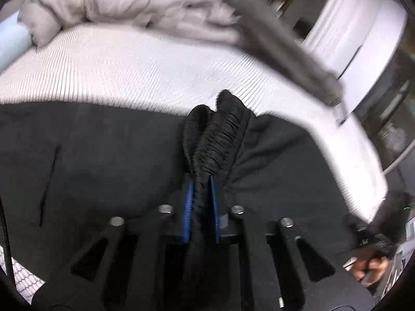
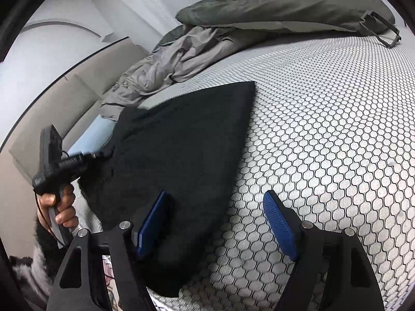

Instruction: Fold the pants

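Bed (image 2: 324, 134) carried white mattress cover with dark honeycomb pattern. Beige padded headboard (image 2: 52, 108) stood at left, white wall (image 2: 85, 7) behind it. Grey crumpled bedding (image 2: 166, 62) and olive cover (image 2: 272, 10) lay along far edge.

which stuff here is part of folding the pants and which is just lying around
In the job: black pants; left gripper, shut on their bunched waistband; right gripper, open.

Lying about: grey garment; olive bag; light blue pillow.
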Tool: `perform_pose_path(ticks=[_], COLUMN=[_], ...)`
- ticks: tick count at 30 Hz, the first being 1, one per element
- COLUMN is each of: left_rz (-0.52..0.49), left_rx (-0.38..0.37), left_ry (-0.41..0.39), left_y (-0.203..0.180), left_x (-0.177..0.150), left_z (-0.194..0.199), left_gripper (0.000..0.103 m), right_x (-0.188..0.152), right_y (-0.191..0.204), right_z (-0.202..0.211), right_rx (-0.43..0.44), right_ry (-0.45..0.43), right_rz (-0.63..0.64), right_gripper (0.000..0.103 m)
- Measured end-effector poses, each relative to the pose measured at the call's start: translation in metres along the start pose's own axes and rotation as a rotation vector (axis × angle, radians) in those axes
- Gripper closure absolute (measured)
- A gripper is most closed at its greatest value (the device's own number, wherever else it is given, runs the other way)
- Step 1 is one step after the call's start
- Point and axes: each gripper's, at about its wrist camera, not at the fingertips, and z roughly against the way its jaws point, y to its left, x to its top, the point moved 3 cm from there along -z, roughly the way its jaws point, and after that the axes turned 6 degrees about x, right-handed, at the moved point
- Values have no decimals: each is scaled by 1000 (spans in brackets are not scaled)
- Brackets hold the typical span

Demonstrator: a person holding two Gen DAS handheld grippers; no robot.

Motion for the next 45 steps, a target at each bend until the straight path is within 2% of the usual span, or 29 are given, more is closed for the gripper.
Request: perform_pose_path(ticks=[1, 2, 4, 7, 9, 11, 13, 16, 21, 25, 26, 28, 31, 35, 36, 37, 39, 40, 42, 45], left_rz=[17, 29, 54, 48, 10, -14, -39, -77, -114, -104, -106, -110, -99, -114, -121, -126, -130, -130, -135, -143], left_rx=[18, 4, -21, -25, -11, 4, 9, 12, 6, -18, -15, -16, -16, -7, -2, 3, 14, 16, 22, 35], left_ry=[20, 10, -3, 2, -8, -15, -28, -48, -57, -51, -54, -58, -51, -51, -53, -54, -55, -54, -52, -47], left_y=[7, 7, 8, 11, 12, 13, 11, 12, 14, 24, 27, 32, 40, 43, 42, 41, 41, 40, 38, 36], left_x=[-4, -5, -6, -11, -20, -29, -39, -55, -64, -60, -59, -58, -57, -61, -61, -61, -61, -60, -60, -58], left_z=[-9, -11, -5, 7, 16, 24, 27, 34, 42, 51, 54, 58, 58, 58, 59, 59, 58, 57, 56, 55], left_gripper=[72, 72, 63, 53, 48, 48, 47, 44, 43, 42, 42, 41, 39, 39, 38, 38, 37, 37, 36, 36], right_x=[-1, -3, -8, -16, -19, -28, -34, -45, -59, -63, -63, -56, -51, -48, -47, -47, -42, -43, -46, -55], right_y=[0, 0, -1, -2, 4, 10, 17, 19, 21, 27, 28, 32, 32, 28, 26, 24, 27, 31, 39, 42], right_z=[0, 5, 19, 33, 32, 33, 26, 26, 31, 39, 44, 51, 54, 38, 33, 26, 17, 16, 18, 26], right_rx=[-6, -7, 13, 99, 155, 183, 165, 129, 29, 29, 32, 51, 45, 30, 36, 33, 22, 20, 19, 18], right_ry=[10, 15, 22, 46, 74, 95, 101, 95, 118, 65, 48, 2, -45, -35, -27, -12, 5, 7, 18, 2], right_rz=[1, 5, -1, -59, -84, -92, -91, -90, -88, -110, -117, -138, -150, -149, -150, -153, -135, -112, -67, -45], right_gripper=[29, 29, 35, 45, 49, 59, 80, 92, 92, 91, 88, 70, 70, 70, 72, 79, 81, 88, 95, 98])
